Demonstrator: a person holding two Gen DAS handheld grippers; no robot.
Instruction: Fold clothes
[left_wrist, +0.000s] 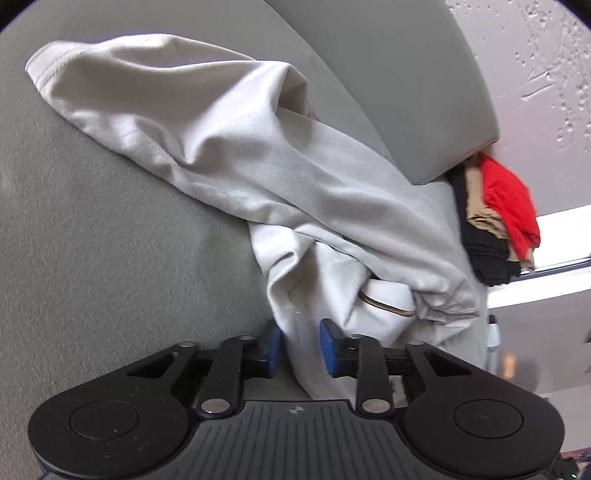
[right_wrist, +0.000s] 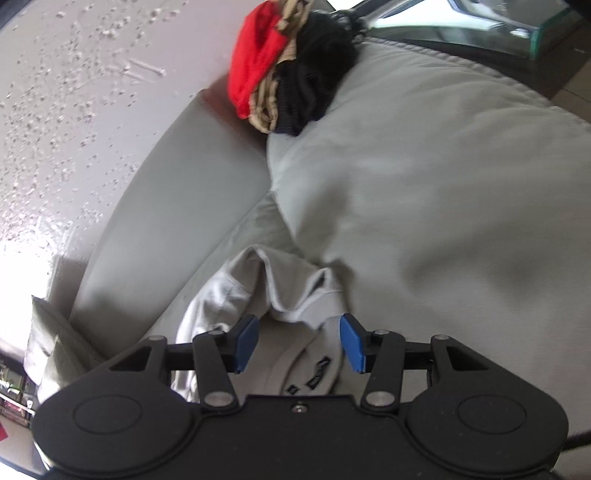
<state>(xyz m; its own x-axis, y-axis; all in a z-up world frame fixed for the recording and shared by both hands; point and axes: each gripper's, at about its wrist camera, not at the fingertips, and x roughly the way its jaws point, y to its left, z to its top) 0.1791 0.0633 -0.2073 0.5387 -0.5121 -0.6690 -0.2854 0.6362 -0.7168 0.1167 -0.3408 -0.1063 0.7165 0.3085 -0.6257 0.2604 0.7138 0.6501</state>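
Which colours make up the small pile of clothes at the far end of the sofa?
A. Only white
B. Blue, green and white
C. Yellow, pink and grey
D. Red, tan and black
D: the pile of clothes at the sofa's far end shows a red piece, a tan piece and a black piece bunched together, apart from the pale grey garment lying on the seat.

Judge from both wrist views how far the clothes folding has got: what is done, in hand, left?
Done: red, tan and black clothes sit stacked by the sofa armrest. In hand: the left gripper has an edge of the white garment between its pads; the right gripper is open over the same garment. Left: the garment is crumpled, with no neat fold visible.
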